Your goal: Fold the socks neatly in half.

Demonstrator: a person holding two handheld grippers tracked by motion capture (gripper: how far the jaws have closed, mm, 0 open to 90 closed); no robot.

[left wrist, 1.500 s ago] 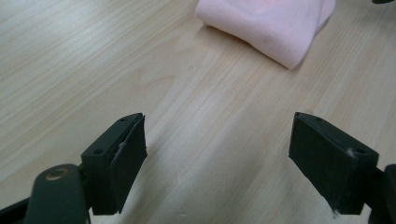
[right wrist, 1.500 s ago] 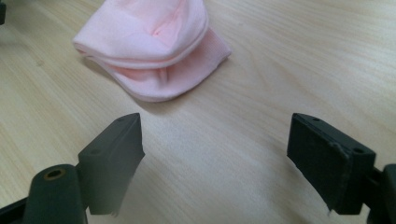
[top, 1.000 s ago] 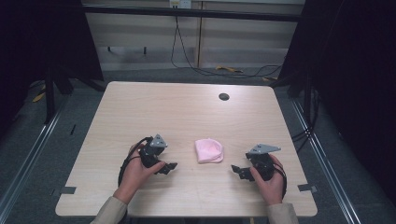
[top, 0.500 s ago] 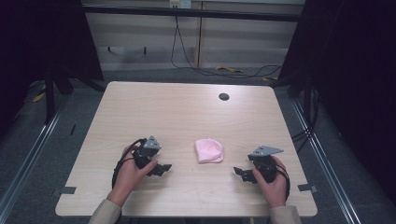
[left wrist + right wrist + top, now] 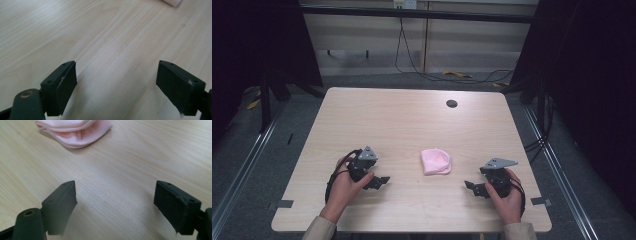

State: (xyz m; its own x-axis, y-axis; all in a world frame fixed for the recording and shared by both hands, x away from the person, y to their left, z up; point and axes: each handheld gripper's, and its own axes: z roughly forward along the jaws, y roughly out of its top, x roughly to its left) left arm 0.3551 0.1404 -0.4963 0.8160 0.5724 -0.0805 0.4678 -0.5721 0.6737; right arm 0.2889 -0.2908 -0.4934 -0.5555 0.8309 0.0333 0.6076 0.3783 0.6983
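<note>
High view: pink folded cloth [image 5: 435, 161] lies on the table [image 5: 412, 120], near the front edge, between my two grippers and touching neither. Can't tell what garment it is; in the right gripper view it [image 5: 75, 131] shows layered folds and is cut off at the top edge. Left gripper view catches just a pink corner [image 5: 172, 2] at the top edge.

My left gripper [image 5: 382, 181] sits to the cloth's left, well apart, jaws pointing toward it. They're spread wide with bare wood between them.

My right gripper [image 5: 470, 187] is to the cloth's right and a bit nearer me, also aimed at it. It's released too, nothing between the pads.

Table is light wood grain with a dark round grommet [image 5: 452, 104] near the far edge. Beyond it: grey floor, cables [image 5: 422, 70] trailing along a pale wall panel, dark surroundings on both sides, detail lost there.
</note>
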